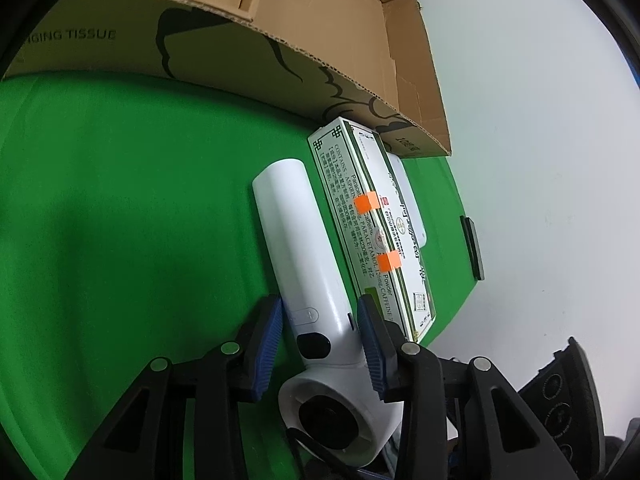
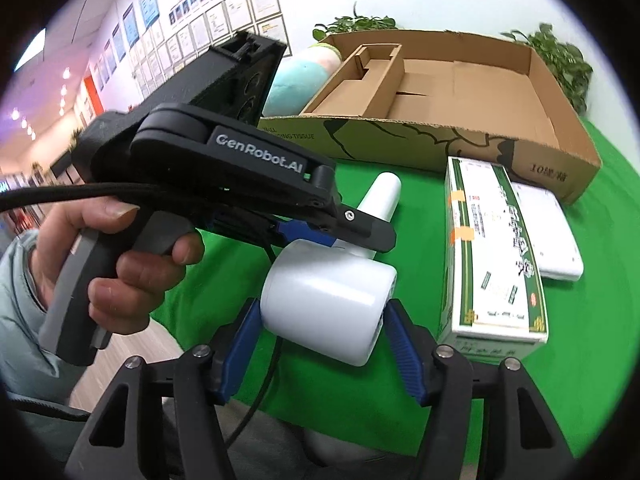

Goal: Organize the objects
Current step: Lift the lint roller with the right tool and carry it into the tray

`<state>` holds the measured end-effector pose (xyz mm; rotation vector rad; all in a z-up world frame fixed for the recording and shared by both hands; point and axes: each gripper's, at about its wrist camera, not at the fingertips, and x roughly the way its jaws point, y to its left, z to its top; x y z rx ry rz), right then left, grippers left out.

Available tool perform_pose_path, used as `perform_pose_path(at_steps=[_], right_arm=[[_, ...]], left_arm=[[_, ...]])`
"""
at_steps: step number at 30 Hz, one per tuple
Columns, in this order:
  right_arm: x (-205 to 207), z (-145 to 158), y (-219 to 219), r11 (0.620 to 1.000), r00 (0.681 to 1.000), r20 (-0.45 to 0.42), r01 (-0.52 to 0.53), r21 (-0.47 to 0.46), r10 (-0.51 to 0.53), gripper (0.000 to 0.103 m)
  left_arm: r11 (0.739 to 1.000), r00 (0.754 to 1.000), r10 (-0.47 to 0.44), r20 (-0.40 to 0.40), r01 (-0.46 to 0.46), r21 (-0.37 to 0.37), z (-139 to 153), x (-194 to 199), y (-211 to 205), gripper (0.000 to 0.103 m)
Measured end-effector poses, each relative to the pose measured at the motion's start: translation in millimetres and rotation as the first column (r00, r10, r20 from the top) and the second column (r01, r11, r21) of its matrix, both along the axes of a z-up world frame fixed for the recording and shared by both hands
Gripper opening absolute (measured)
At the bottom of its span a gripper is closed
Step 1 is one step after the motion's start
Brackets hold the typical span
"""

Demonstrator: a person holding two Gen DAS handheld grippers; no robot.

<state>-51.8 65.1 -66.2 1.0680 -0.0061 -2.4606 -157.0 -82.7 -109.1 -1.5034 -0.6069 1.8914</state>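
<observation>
White hair dryer point(image 1: 304, 264) on the green mat point(image 1: 120, 220), flanked by both grippers.
Left gripper point(image 1: 320, 340) spread around its handle, pads just beside it; right gripper point(image 2: 320, 340) spread around its barrel. Medicine box point(image 1: 372, 232) at 3 o'clock, cardboard box point(image 1: 280, 28) at 12.

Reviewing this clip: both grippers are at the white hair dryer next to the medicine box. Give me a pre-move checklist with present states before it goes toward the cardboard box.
1. Left gripper straddles the hair dryer handle: ok, pads on both sides near the buttons.
2. Left pads touch the handle: cannot tell, narrow gaps seem to show.
3. Right gripper around the dryer barrel: ok, barrel sits between the fingers.
4. Right grip closed firmly: cannot tell, contact is not clear.
5. Cardboard box open with free space: ok, floor bare right of the insert.
6. Medicine box clear of the dryer: ok, green cloth shows between them, though the left gripper's right finger is close to it.
</observation>
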Motion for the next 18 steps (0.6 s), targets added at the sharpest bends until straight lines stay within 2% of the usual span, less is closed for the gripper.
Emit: perform_pose_path(at_steps=[4, 9, 14, 18], right_arm=[[3.3, 1.8, 5.0, 0.999, 1.0, -0.004, 0.007, -0.043, -0.007, 0.061], [4.1, 1.7, 1.8, 1.0, 1.0, -0.021, 0.005, -0.017, -0.005, 0.061], [5.7, 15.5, -2.1, 1.0, 0.995, -0.097, 0.003, 0.005, -0.002, 0.061], [5.0, 33.0, -6.6, 1.0, 0.983, -0.181, -0.004, 0.03, 0.01, 0.061]], left_arm=[[0.999, 1.0, 0.0, 0.016, 0.0, 0.033, 0.8, -2.1, -4.2, 0.037], [1.0, 1.0, 0.007, -0.022, -0.007, 0.03, 7.9, 6.5, -13.7, 0.035], [0.999, 0.992, 0.011, -0.127, -0.006, 0.036, 41.4, 13.4, -30.2, 0.034], [1.0, 0.97, 0.01, -0.245, -0.006, 0.014, 78.8, 20.1, -40.0, 0.034]])
